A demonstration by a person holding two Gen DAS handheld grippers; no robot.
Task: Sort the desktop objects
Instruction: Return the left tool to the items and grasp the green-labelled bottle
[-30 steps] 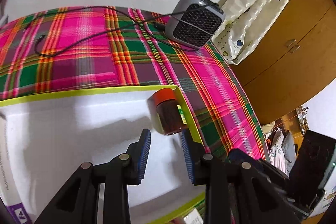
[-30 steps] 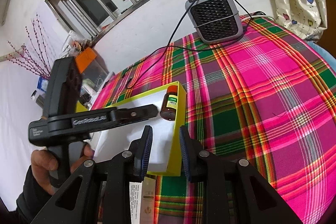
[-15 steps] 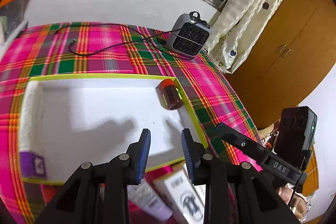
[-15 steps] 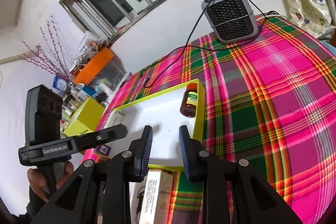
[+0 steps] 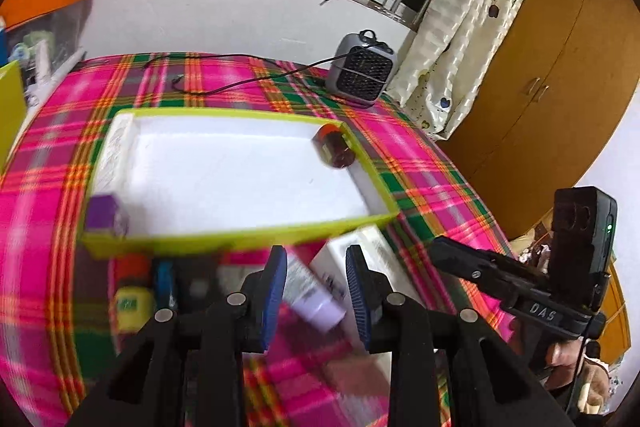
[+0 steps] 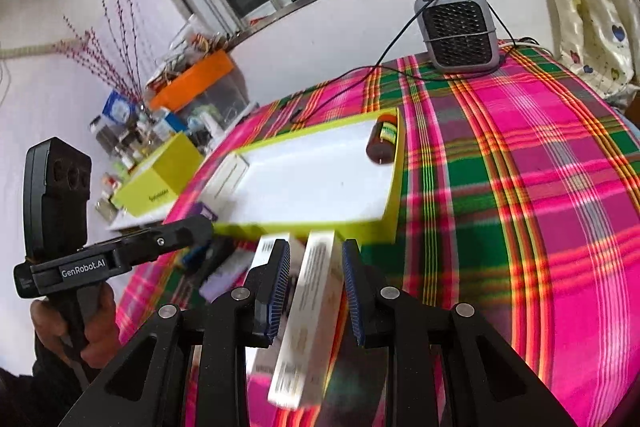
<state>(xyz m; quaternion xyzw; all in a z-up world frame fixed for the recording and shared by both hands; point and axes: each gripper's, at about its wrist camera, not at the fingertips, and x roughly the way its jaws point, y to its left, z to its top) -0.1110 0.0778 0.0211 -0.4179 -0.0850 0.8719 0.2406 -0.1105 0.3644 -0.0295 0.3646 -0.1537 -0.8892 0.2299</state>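
Observation:
A yellow-green rimmed tray (image 5: 240, 237) with a white floor lies on the plaid table. In its far right corner lies a brown bottle (image 5: 335, 151) with a red cap, also seen as the brown bottle (image 6: 381, 143). A purple box (image 5: 105, 217) stands in the near left corner. My left gripper (image 5: 316, 287) is open above a white tube (image 5: 308, 291) with a lavender cap, in front of the tray. My right gripper (image 6: 315, 275) is open; a long white box (image 6: 310, 311) lies on the table under its jaws, apart from both pads.
A grey heater (image 6: 458, 29) with a black cord stands at the table's far edge. A second white box (image 5: 360, 251), a yellow-labelled bottle (image 5: 130, 301) and a blue item lie before the tray. A yellow box (image 6: 158, 177) and clutter sit left. A hand (image 6: 72, 327) holds the left gripper.
Both grippers have drawn back from over the tray toward its near side. The tube and boxes in front of the tray have come into view under them. The jaws keep their width.

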